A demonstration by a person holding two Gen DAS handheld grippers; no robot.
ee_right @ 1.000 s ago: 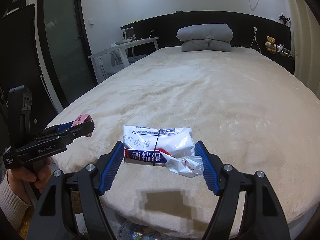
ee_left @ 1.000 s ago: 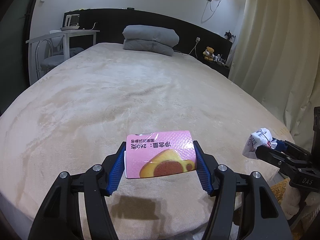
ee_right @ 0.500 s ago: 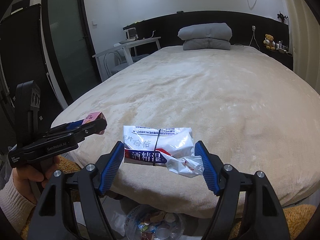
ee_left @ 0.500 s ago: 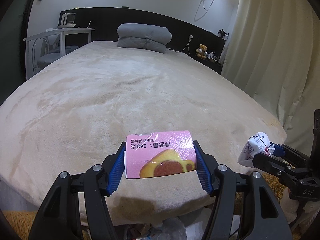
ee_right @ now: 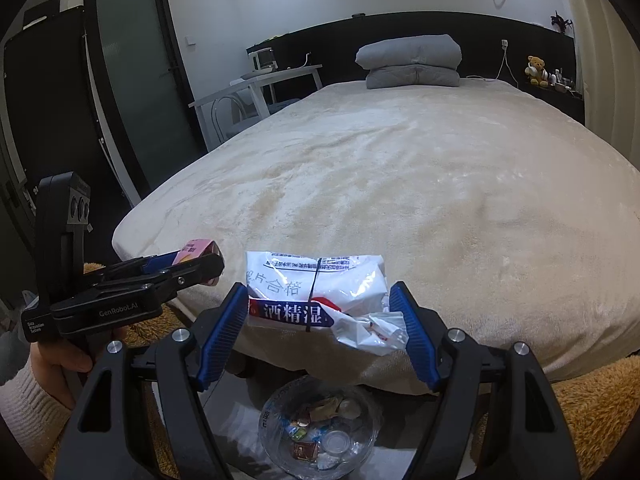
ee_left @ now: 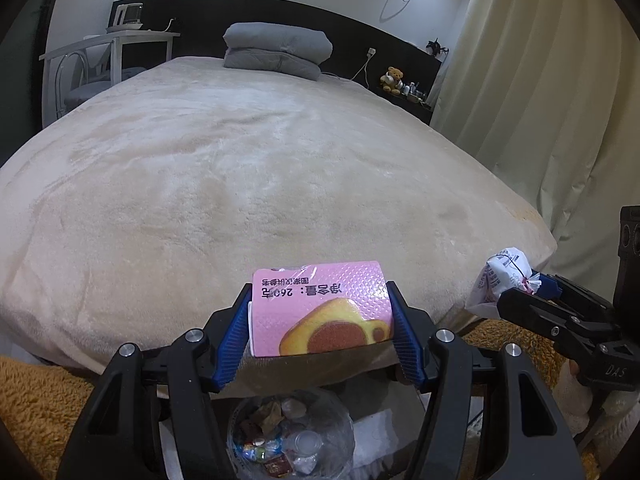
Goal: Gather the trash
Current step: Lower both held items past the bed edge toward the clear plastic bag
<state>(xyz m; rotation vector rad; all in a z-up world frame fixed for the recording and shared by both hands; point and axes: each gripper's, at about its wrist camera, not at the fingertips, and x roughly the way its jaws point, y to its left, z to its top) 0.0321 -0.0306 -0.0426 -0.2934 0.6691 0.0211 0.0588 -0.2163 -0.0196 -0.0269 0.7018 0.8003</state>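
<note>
Release comes next, I judge: left gripper clamps the pink glossy snack packet, right gripper the white crinkled wipes pack; centre both over the clear bin bag below (already part-filled) before letting go.

Both wrist views face bed headward, sharing bin

A: What sat between the left gripper pads?
B: A pink wrapper, pinched at both ends, above a clear trash bag of scraps.
A: And the right gripper?
B: At the right edge it gripped a white packet near the bed corner
</note>
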